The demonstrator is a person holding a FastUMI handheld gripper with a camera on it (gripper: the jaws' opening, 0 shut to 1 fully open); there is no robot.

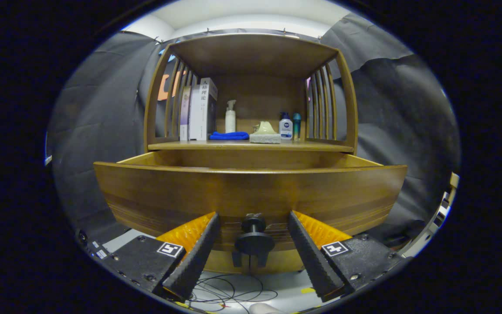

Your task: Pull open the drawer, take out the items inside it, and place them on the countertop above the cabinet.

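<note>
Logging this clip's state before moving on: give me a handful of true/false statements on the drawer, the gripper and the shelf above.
1. The wooden drawer is pulled out from the cabinet. True.
2. The gripper is shut on the dark round drawer knob. False: the fingers stand apart on either side of the knob, touching nothing.
3. A folded blue cloth lies on the wooden countertop. True.
4. The upright books stand to the right of the white pump bottle. False: they stand to its left, by the slatted side.
5. The drawer's contents are plainly visible. False: the drawer's front hides its inside.
</note>
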